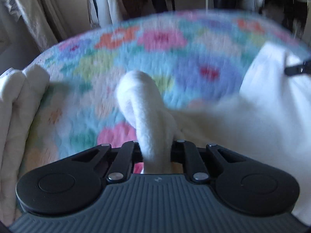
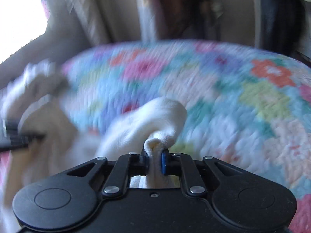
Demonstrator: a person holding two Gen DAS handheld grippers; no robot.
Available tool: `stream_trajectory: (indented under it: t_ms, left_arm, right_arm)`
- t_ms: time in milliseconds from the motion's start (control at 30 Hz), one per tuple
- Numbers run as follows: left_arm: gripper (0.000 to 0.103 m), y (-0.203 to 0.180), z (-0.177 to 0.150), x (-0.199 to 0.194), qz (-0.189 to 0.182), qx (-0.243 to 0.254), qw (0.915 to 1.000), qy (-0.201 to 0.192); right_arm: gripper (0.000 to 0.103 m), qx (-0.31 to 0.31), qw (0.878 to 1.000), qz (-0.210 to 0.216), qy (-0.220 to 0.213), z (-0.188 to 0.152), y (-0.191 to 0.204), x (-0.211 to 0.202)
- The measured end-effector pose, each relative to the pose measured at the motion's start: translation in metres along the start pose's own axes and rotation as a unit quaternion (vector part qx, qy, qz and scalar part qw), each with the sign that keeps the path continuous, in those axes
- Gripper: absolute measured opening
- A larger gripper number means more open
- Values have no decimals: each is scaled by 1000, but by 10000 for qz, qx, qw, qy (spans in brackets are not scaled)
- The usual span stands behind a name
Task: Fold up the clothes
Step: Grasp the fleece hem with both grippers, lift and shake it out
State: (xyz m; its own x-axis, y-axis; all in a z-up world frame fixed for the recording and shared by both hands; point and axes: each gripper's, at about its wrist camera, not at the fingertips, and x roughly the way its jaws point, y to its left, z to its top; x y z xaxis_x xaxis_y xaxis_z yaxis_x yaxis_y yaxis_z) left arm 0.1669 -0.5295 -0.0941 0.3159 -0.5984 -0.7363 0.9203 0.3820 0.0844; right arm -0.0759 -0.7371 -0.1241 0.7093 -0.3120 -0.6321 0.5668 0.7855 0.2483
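- The left gripper (image 1: 155, 151) is clenched on a thick roll of the white garment (image 1: 252, 116); the fleecy cloth bulges up out of the jaws and hides the fingertips.
- The right gripper (image 2: 155, 155) is likewise pinched tight on a bunched corner of the same white garment (image 2: 147, 124), a small fold squeezed between the jaws beside a blue pad (image 2: 163, 163).
- Between the two grips the cloth hangs in a loose swag, lifted off the bed rather than lying flat. In the left view it runs off to the right, where the other gripper's dark tip shows at the frame edge; in the right view it trails away to the left.
- Below it lies the flowered quilt (image 1: 175, 44), bare over most of what can be seen, so there is room to lay the piece down.
- At the left edge of the left view sits a cream stack of cloth (image 1: 21, 97), possibly items already folded, though the blur makes that uncertain.
- Judging progress: this garment looks to be at an early step. It is held at two points and carried in the air, with no neat fold visible yet.
- What seems left: spread it flat on the quilt, bring the edges together, smooth it, and set it with the stack.
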Motion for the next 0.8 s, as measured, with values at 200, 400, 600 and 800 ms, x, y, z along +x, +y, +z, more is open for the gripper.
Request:
stream_trajectory:
  t_ms: [200,400,600,800]
  left_arm:
    - [11,6,67,-31,251,-349,9931,-1091]
    - [47,18,99,13,918,-987,9860,-978]
    - [52,8,65,31,796,-1031,9906,-409]
    - [66,-31,-18,-15,82,-437,9986,303]
  right_arm:
    - [13,-235,9920,-745,-989,66,-21,-46]
    - [25,106,9853,-1121,-1282,91,-62,-28]
    - [51,1141,9850,-914,-922,43,-78,-13]
    - [51,982,9943,-418,25,-50,-42,-42]
